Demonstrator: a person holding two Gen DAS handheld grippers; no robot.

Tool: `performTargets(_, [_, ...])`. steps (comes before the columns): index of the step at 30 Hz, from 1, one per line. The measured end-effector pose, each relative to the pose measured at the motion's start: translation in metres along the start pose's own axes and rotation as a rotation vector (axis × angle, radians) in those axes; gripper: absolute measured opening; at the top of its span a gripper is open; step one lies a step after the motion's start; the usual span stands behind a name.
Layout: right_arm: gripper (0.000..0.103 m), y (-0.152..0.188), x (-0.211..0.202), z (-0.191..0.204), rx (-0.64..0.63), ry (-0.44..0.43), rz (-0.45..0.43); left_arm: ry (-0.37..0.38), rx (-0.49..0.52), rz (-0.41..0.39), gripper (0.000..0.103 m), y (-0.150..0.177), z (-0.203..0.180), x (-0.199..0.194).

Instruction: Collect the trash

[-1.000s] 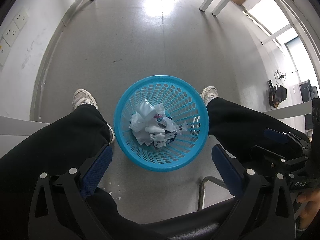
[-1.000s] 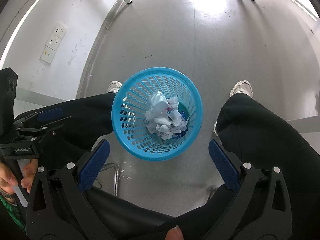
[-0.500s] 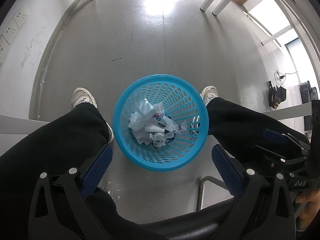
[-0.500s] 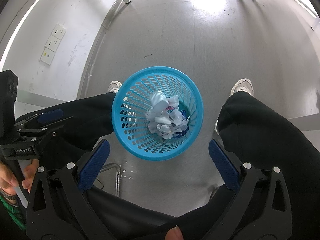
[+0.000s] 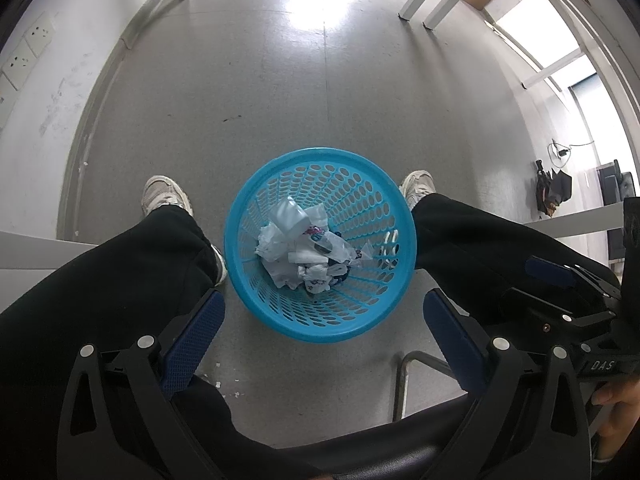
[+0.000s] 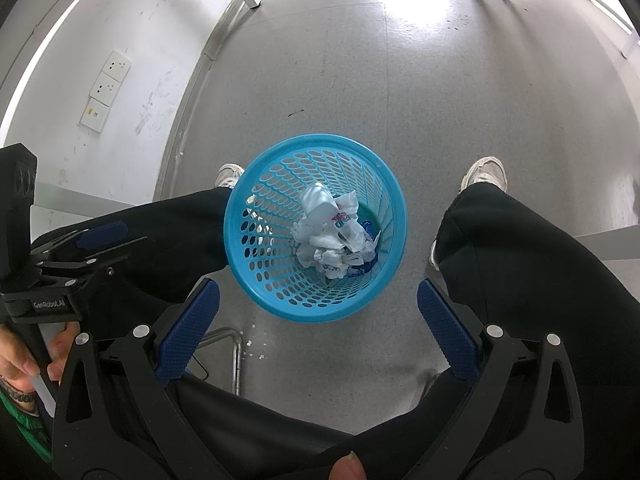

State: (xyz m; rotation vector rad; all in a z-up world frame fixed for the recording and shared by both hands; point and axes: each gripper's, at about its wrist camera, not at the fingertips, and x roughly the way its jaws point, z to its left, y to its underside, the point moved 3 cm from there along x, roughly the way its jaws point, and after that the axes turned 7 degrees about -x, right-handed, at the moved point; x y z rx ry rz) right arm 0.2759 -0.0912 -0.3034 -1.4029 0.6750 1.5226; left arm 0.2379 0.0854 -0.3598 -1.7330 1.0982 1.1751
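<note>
Left wrist view: a blue basket [image 5: 320, 312] is sitting on the grey floor [image 5: 280, 92] between a seated person's legs [image 5: 120, 280], holding crumpled trash [image 5: 304, 252]; the left gripper [image 5: 322, 338] is hovering above it, fingers [image 5: 192, 342] spread wide and grasping nothing, the basket lying ahead of and between them. Shoes [image 5: 164, 196] are flanking the basket, a chair frame [image 5: 404, 376] is showing below, and the right gripper [image 5: 560, 276] is hanging at the right edge. Right wrist view: the right gripper [image 6: 318, 330] is likewise hanging released above the basket [image 6: 276, 280] and trash [image 6: 332, 236]. Only here wall sockets [image 6: 106, 90] are showing, and a hand [image 6: 24, 356] is gripping the left gripper [image 6: 80, 248]; that one's spread cannot be told from here.
</note>
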Motion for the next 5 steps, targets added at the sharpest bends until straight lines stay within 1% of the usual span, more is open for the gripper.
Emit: performTargets(5, [0.095,-0.0003,-0.0001,-0.0021,0.007,-0.003,-0.003,-0.007,-0.001,0.001,0.097,-0.0002,0.0001,0.0011])
